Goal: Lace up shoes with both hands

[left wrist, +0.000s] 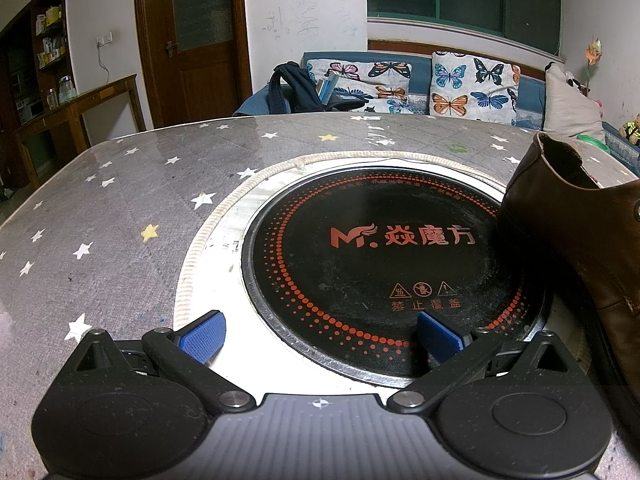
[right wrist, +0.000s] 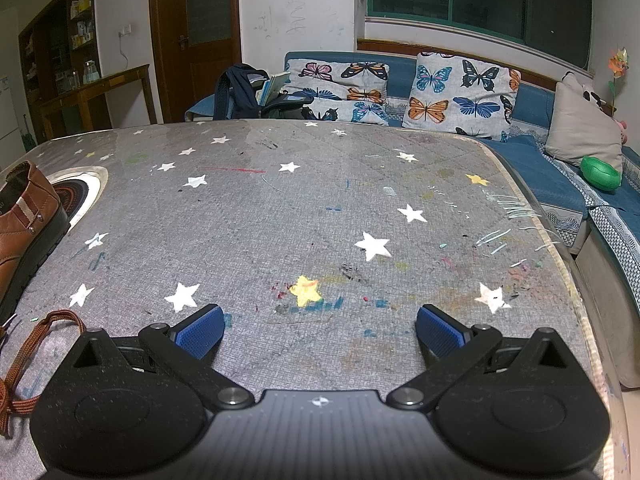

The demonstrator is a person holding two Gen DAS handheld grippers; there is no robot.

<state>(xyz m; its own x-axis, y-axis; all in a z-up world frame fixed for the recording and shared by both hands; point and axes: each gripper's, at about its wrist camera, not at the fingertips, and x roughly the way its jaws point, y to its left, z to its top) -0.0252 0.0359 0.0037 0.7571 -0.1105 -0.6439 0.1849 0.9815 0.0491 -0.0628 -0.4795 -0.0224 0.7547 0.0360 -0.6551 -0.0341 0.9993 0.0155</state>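
Observation:
A brown leather shoe [left wrist: 580,220] stands at the right edge of the left wrist view, its heel toward me, partly on the black hotplate. It also shows at the left edge of the right wrist view [right wrist: 24,216]. A brown-orange shoelace [right wrist: 28,356] lies loose on the table at the lower left of the right wrist view. My left gripper [left wrist: 320,338] is open and empty over the hotplate, left of the shoe. My right gripper [right wrist: 320,332] is open and empty over the tablecloth, right of the lace.
A round black hotplate [left wrist: 360,248] with red dots is set into the table [right wrist: 320,208], which has a grey star-patterned cover. A blue sofa with butterfly cushions [right wrist: 460,92] runs behind and along the right. The table's right edge [right wrist: 560,248] is close.

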